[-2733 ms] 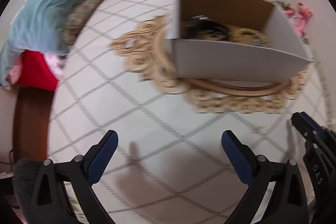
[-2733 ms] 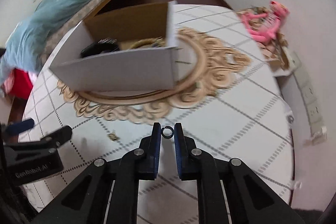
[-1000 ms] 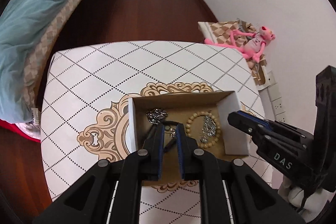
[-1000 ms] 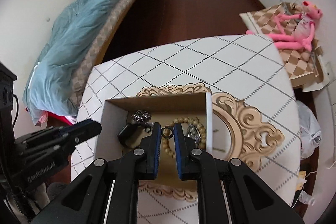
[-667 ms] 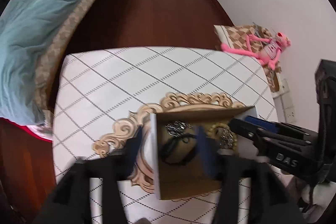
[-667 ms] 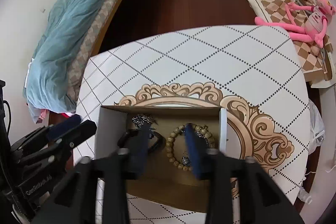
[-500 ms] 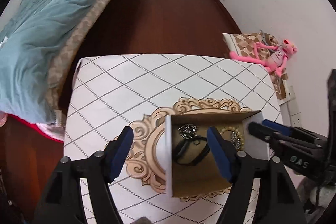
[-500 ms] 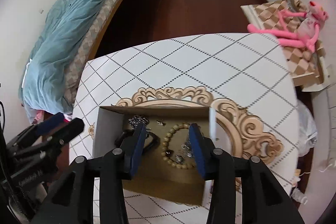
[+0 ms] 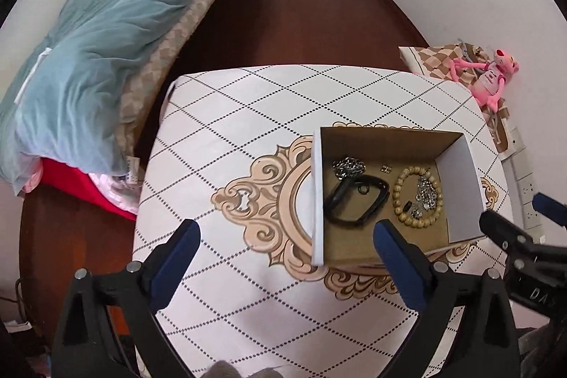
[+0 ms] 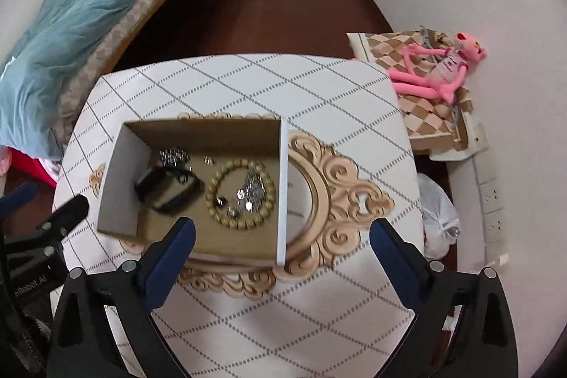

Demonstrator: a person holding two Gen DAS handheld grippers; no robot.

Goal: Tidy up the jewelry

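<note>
Both grippers hang spread wide and empty above the table: our left gripper [image 9: 285, 238] has its blue pads far apart with only tablecloth between them, and our right gripper [image 10: 283, 236] is just as wide, holding nothing. Just ahead of the left fingertips and to their right sits the cardboard box [image 9: 318, 193]; from the right wrist it lies ahead and slightly left, its near white wall between the pads. Inside, nearest us, lies the black band [image 9: 358, 201] with a small ring [image 9: 364, 189] on it, and beside it the wooden bead bracelet [image 9: 418, 197] with silver chain pieces [image 9: 427, 192] heaped within its loop. Farther in rest a silver chain cluster [image 9: 349, 166] and a tiny earring [image 9: 385, 168]. We see no loose jewelry on the tablecloth [image 9: 226, 116], so we judge the collecting about done. To finish well, we should draw both grippers back and up, clear of the thin box walls, since a brush could tip it. Beyond the table lie the blue blanket [image 9: 102, 59] and the pink plush toy [image 10: 436, 69].
</note>
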